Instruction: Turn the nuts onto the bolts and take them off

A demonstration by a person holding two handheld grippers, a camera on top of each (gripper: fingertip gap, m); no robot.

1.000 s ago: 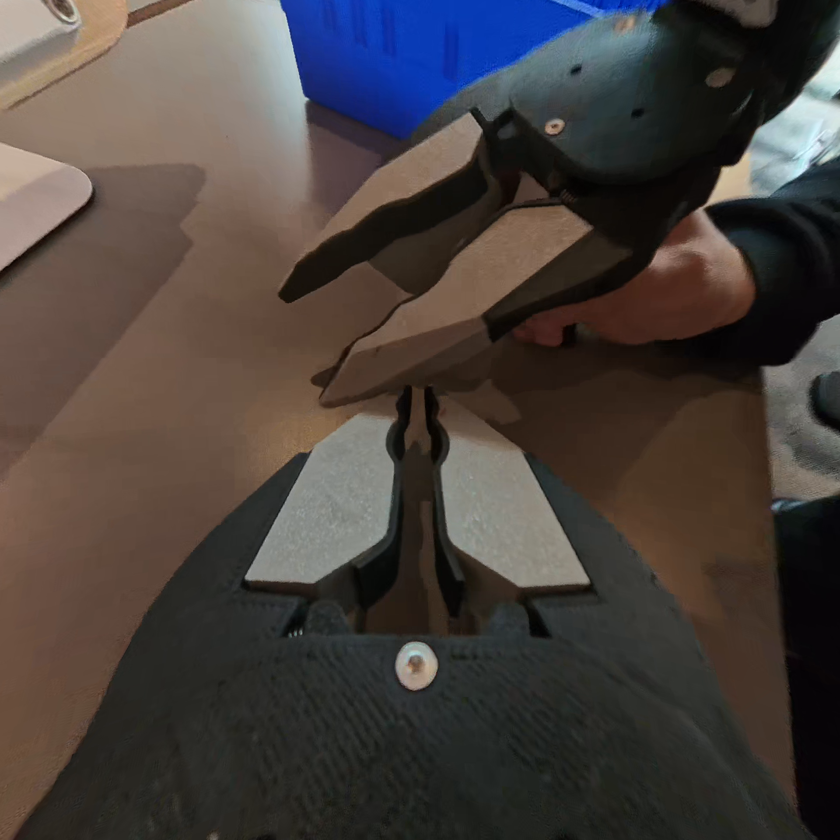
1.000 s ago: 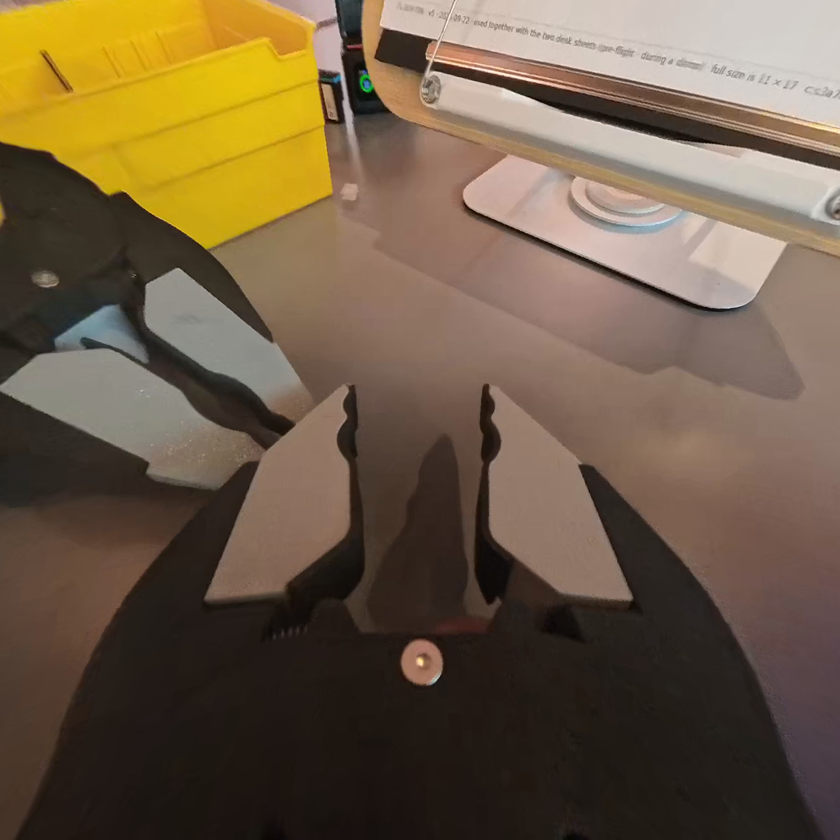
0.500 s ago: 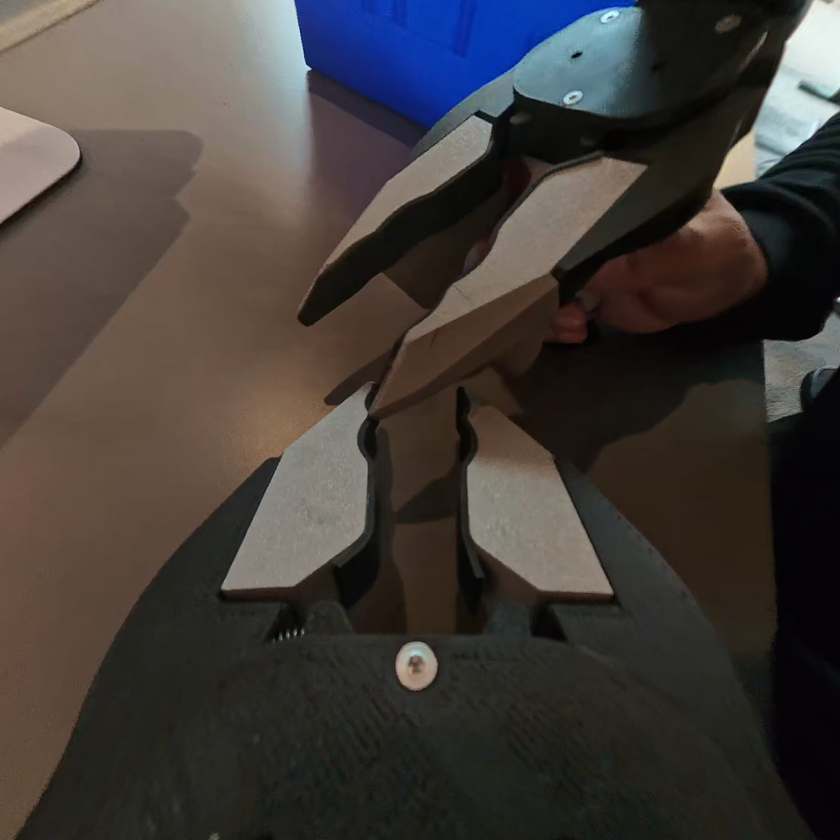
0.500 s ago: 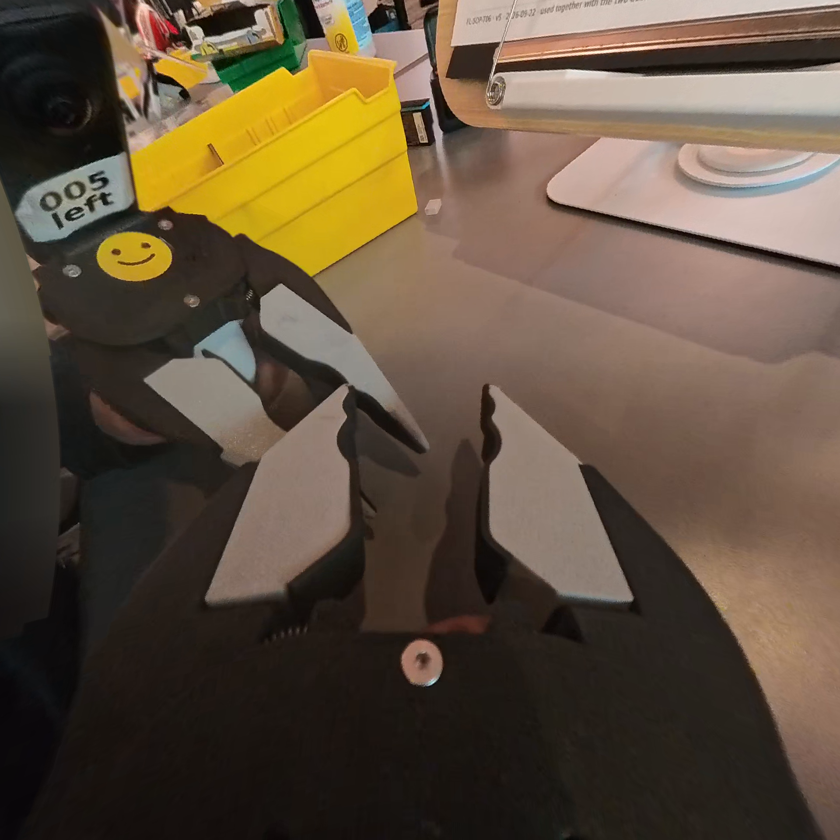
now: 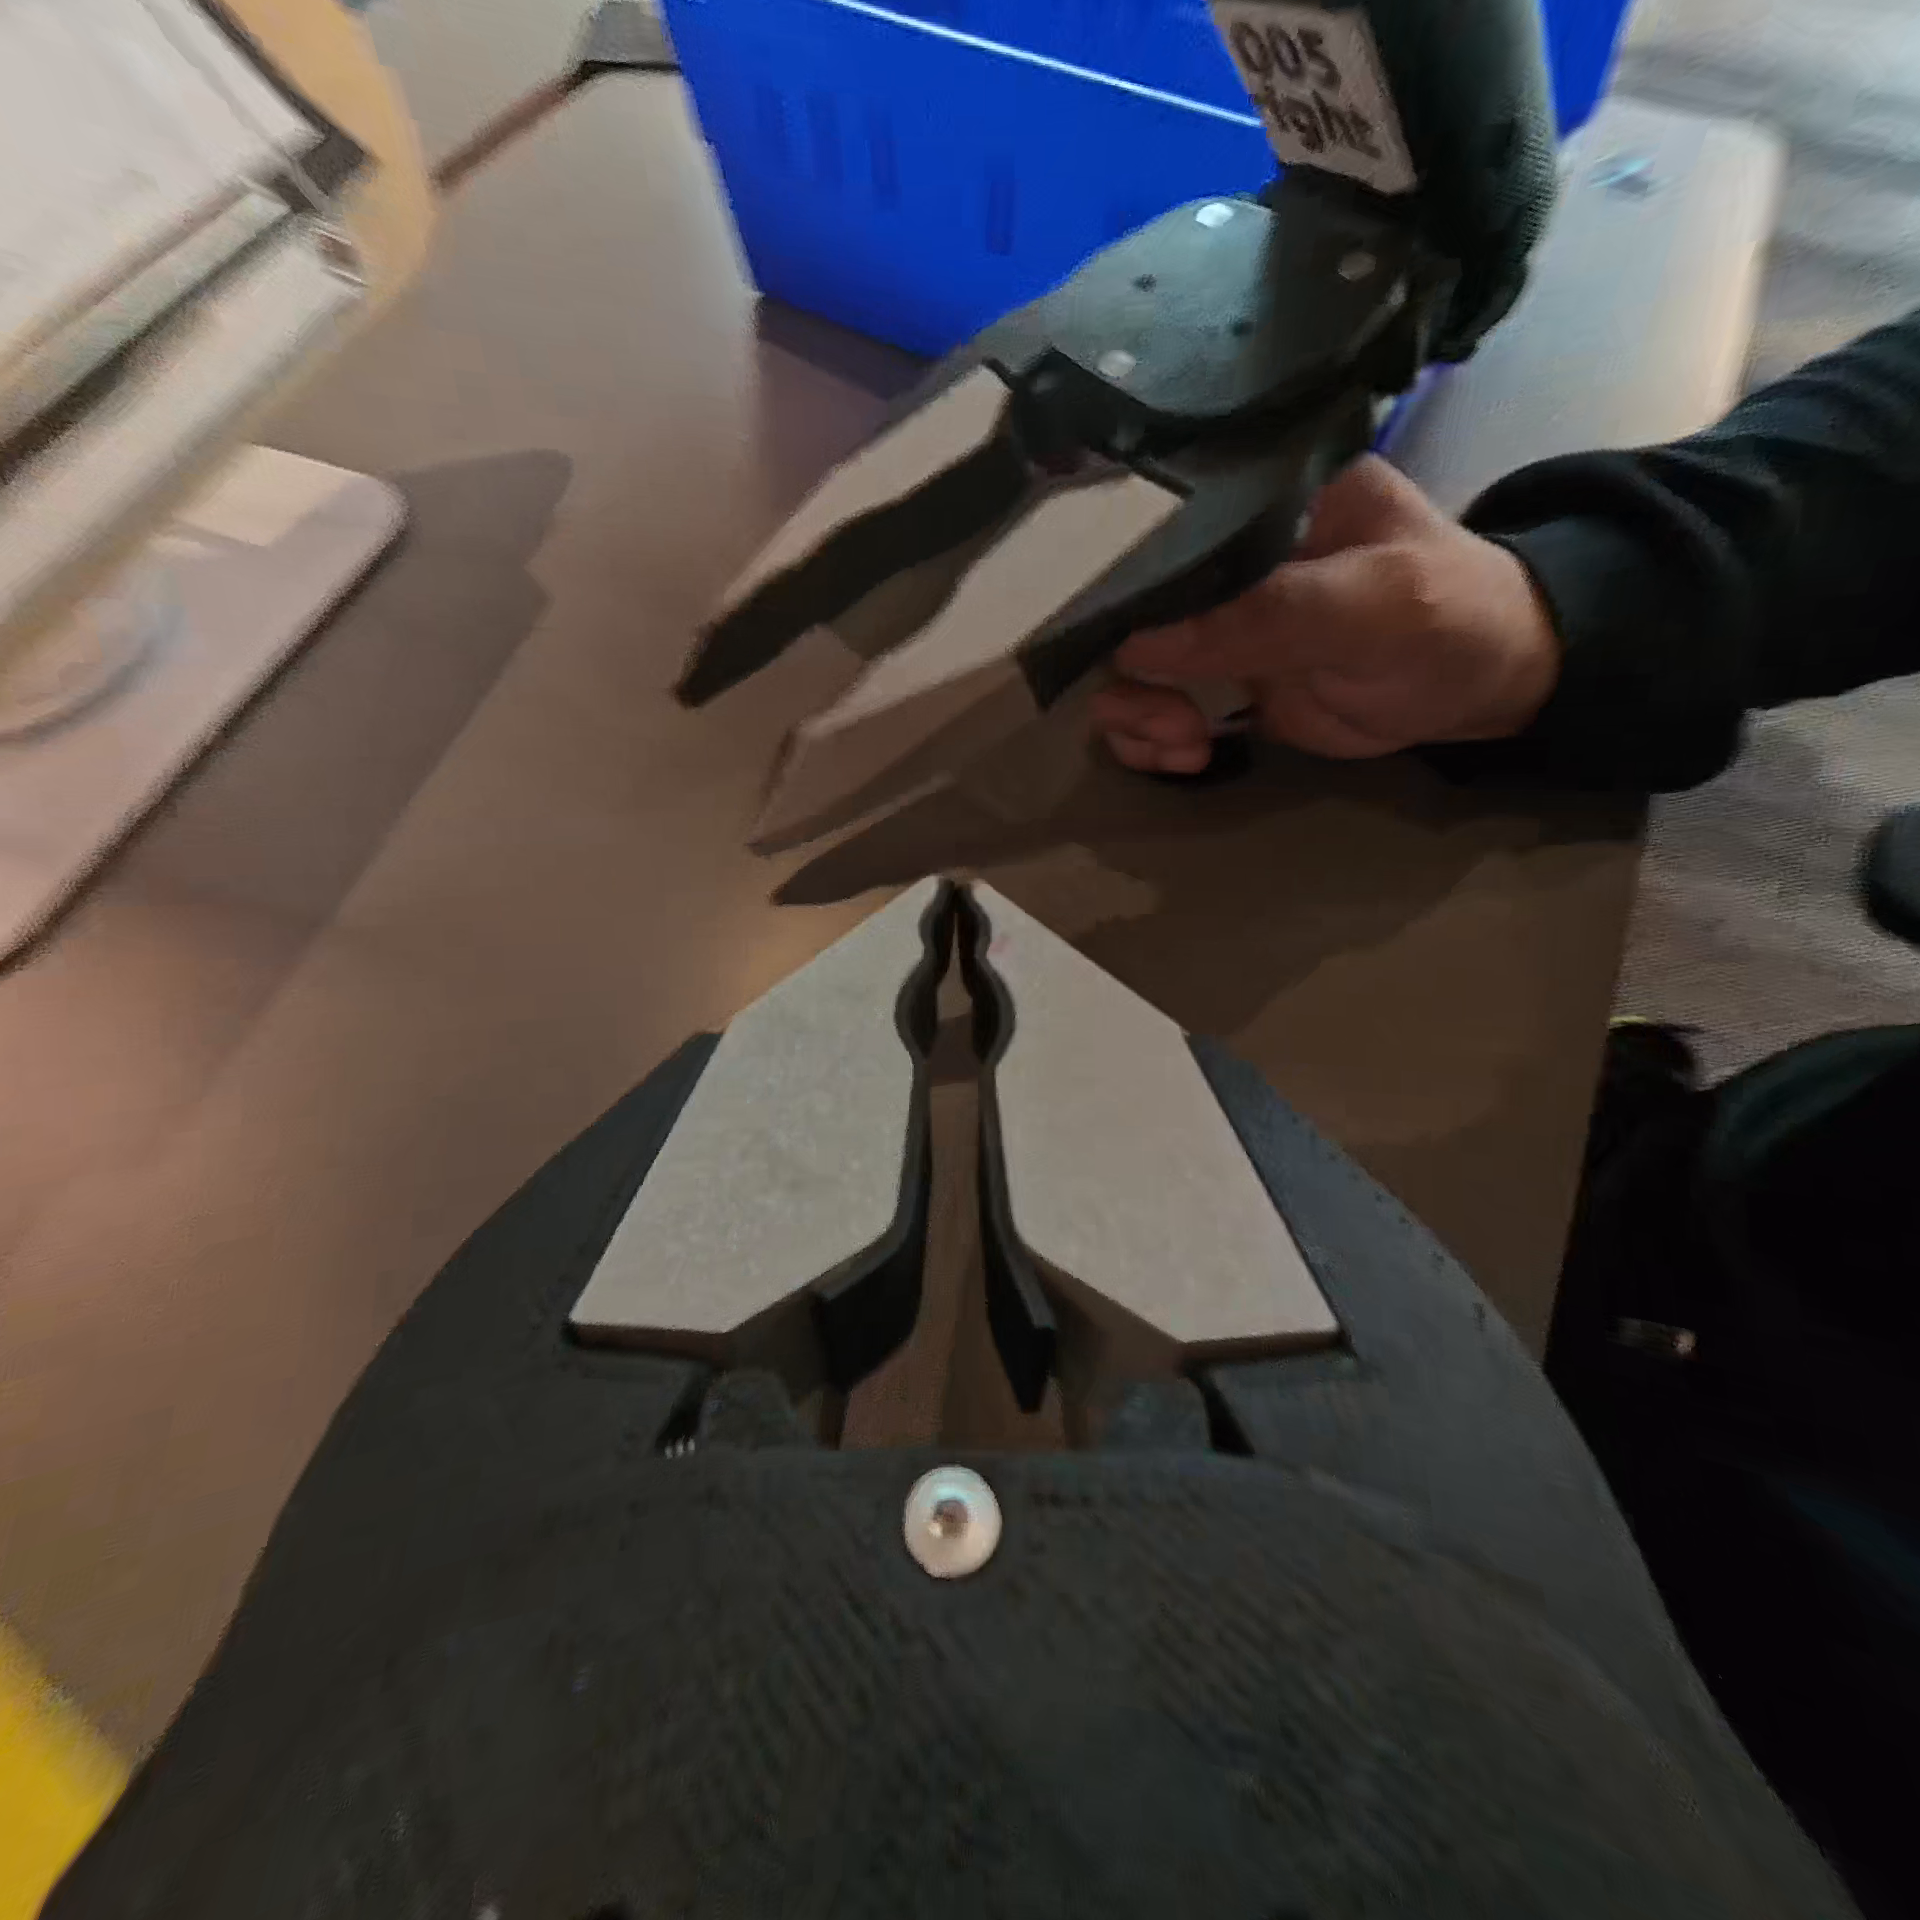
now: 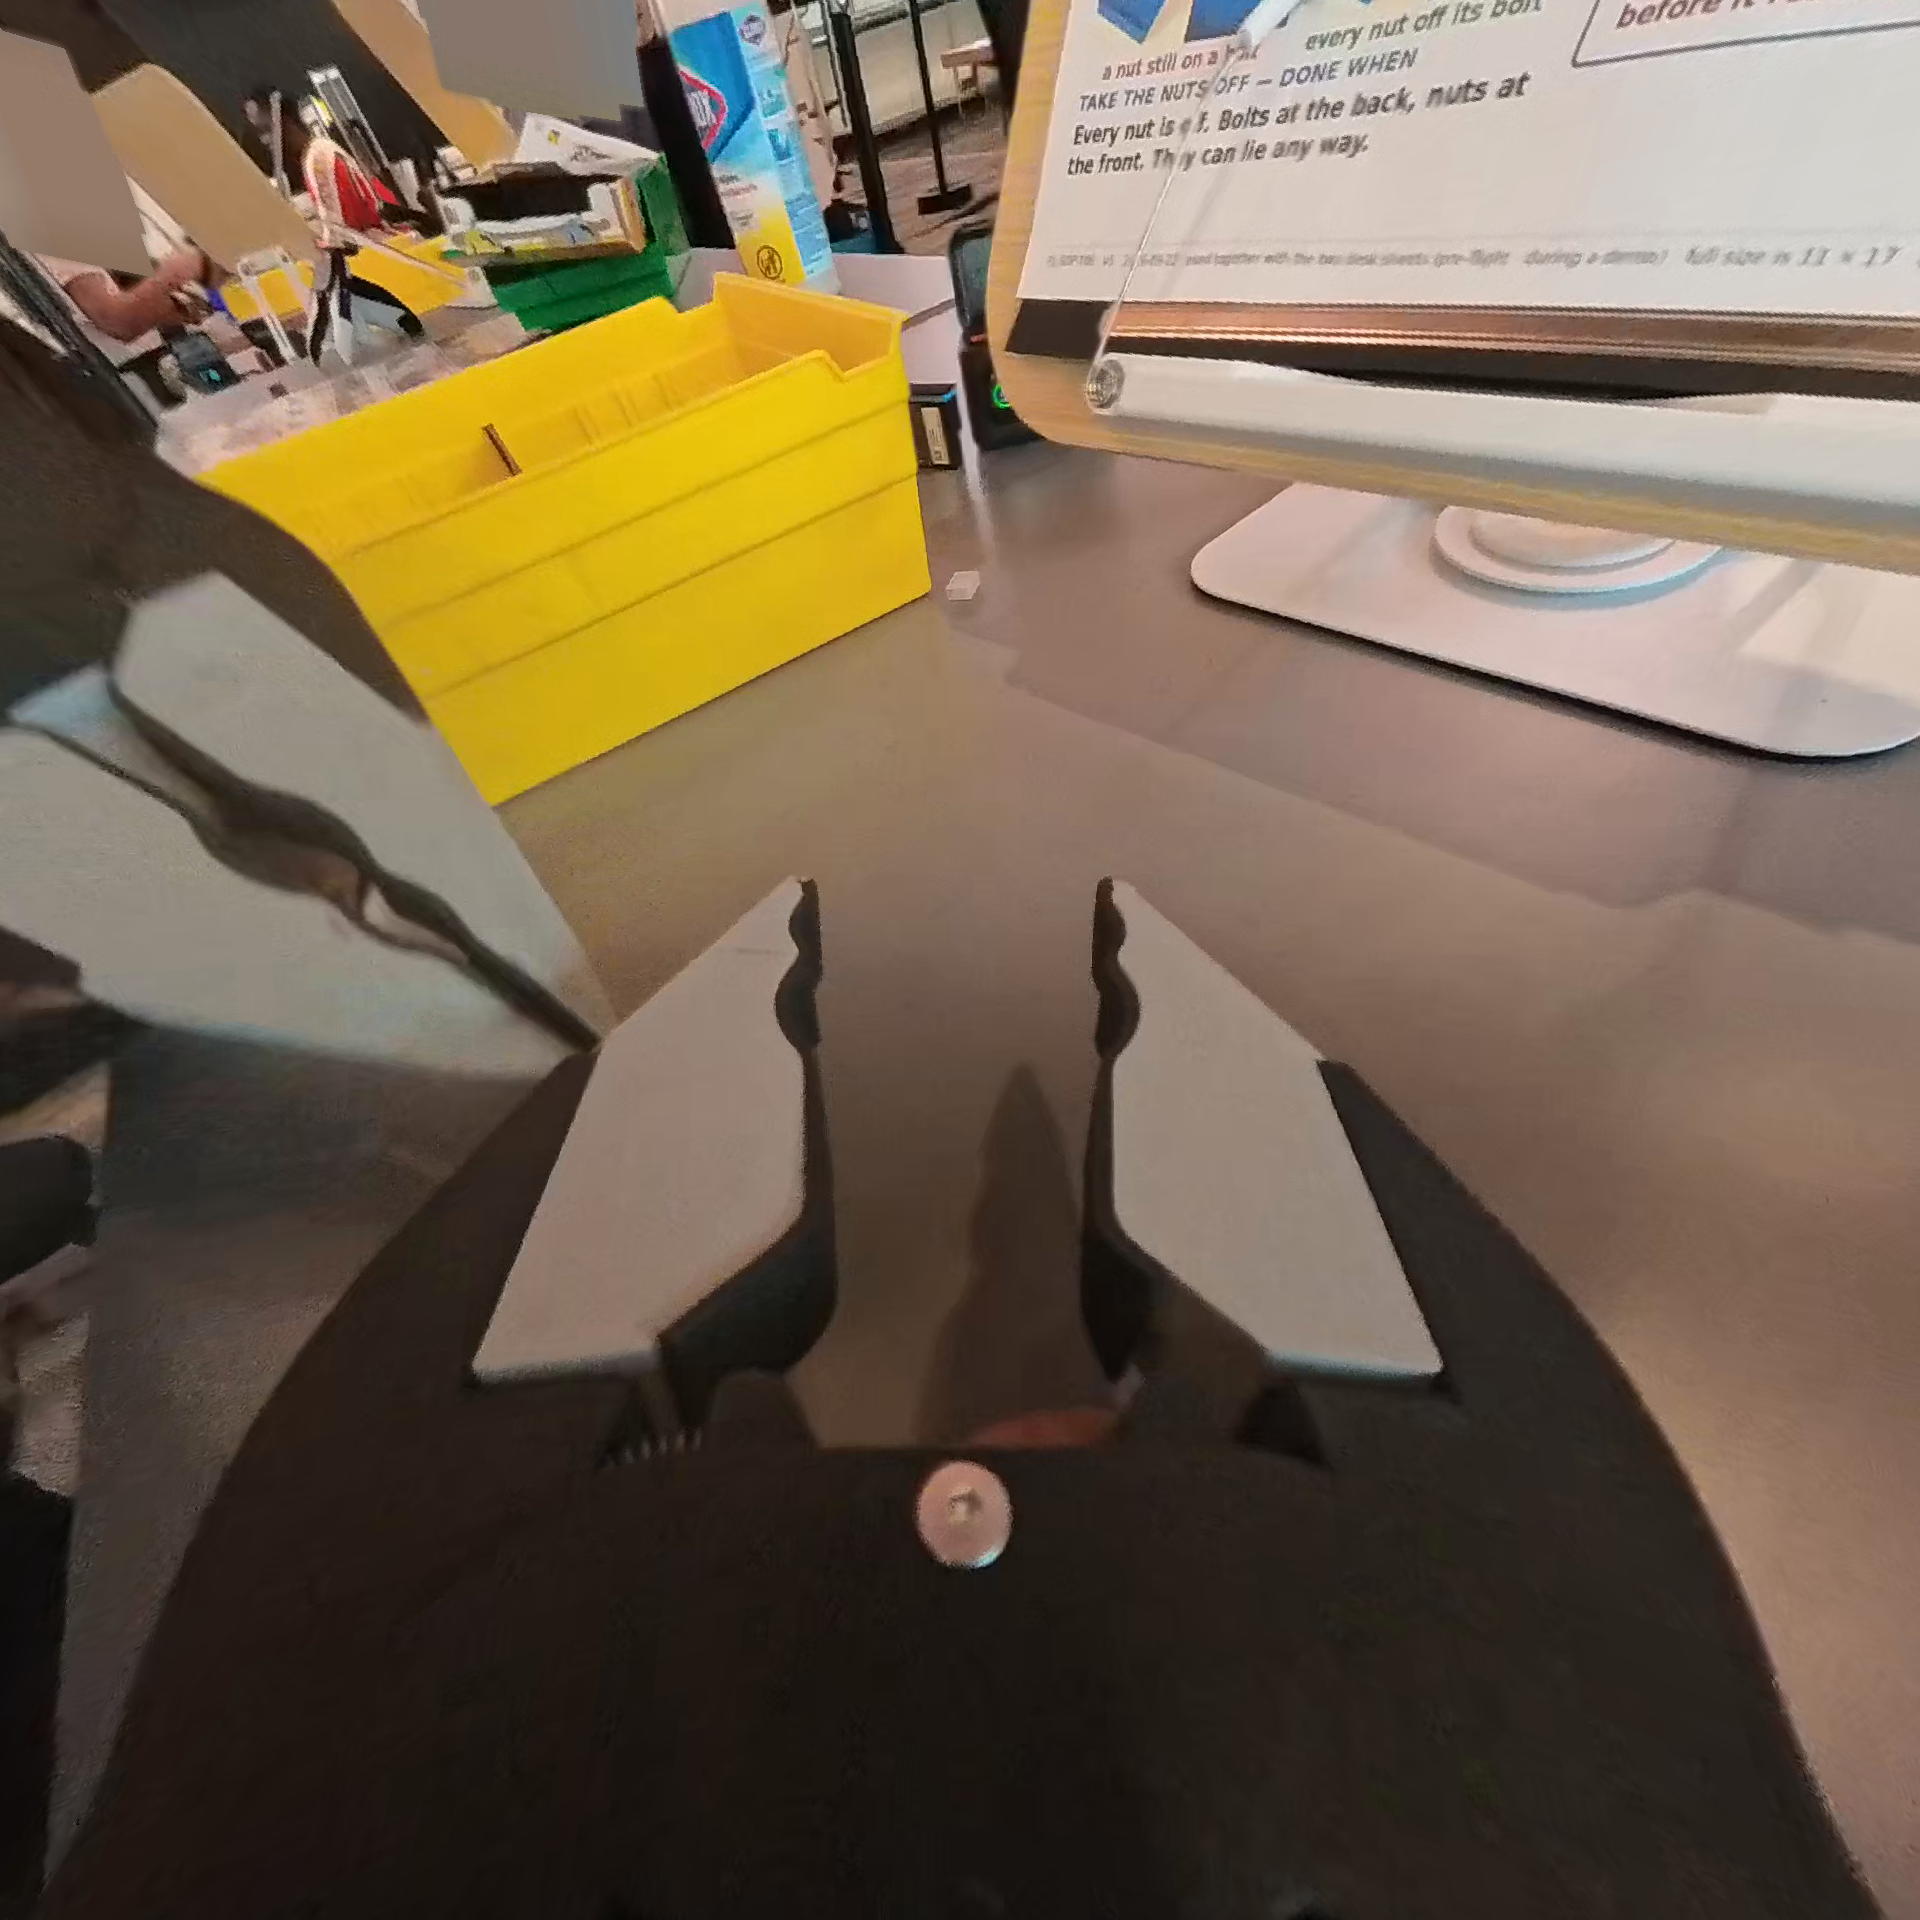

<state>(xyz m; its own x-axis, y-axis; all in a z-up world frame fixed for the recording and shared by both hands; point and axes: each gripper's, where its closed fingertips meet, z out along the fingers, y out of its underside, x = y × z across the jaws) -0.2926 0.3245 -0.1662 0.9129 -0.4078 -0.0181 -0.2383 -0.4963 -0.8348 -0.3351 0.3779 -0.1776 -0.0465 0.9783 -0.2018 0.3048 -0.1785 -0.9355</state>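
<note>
No nuts or bolts show in either view. My left gripper point(image 5: 954, 906) is shut with nothing between its jaws, low over the brown table point(image 5: 416, 1039). It also shows at the left edge of the right wrist view point(image 6: 580, 1034), blurred and closed. My right gripper point(image 6: 954, 896) is open and empty above the table. In the left wrist view it point(image 5: 727, 761) hangs just beyond my left fingertips, tilted down to the left, held by a hand point(image 5: 1340, 644) in a dark sleeve.
A blue bin point(image 5: 935, 156) stands behind the right gripper. A yellow bin point(image 6: 644, 551) with dividers stands at the back left. A white stand point(image 6: 1558, 634) holding an instruction sheet point(image 6: 1455, 156) is at the back right. Cluttered tables lie beyond.
My left gripper, open half a second ago, has closed on nothing. The right gripper stayed open and has drawn back a little from my left fingertips. Both views have swung.
</note>
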